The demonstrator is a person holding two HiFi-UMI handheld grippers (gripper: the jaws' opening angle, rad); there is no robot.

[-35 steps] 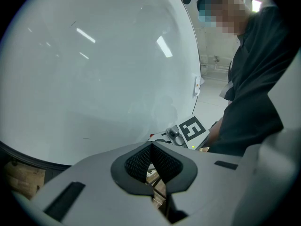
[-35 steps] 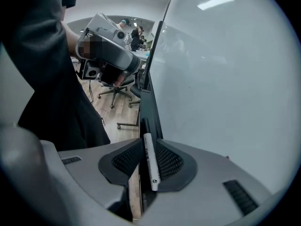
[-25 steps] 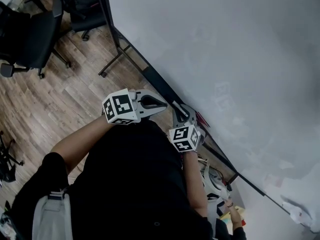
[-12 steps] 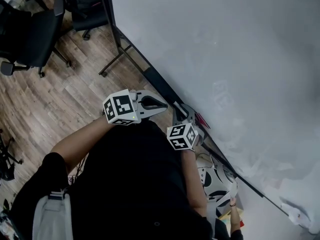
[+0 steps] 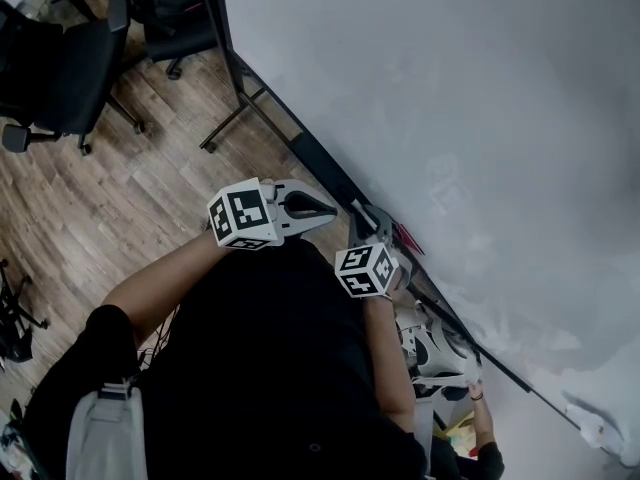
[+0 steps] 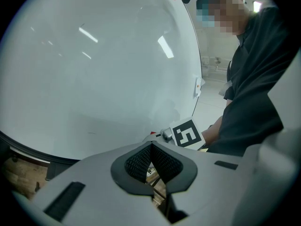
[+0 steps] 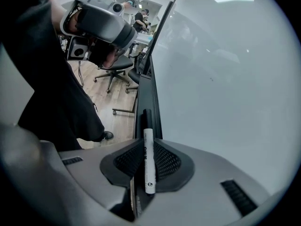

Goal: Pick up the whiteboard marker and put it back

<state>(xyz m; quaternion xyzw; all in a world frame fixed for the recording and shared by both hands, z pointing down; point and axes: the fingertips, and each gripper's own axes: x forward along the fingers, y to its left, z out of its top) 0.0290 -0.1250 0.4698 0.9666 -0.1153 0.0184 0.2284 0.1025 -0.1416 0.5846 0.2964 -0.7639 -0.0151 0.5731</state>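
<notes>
In the right gripper view, a white whiteboard marker with a black cap is clamped between the jaws of my right gripper. Its cap points along the black tray at the whiteboard's lower edge. In the head view the right gripper is at that tray, and I cannot make out the marker there. My left gripper is held beside it, just off the tray. Its jaws are shut with nothing between them.
The whiteboard fills the right of the head view. Office chairs stand on the wood floor at the left. A small red item lies on the tray past the right gripper. Another person's hand shows at the lower right.
Both grippers have barely moved. The other person's hand at the lower right has shifted along the board's edge.
</notes>
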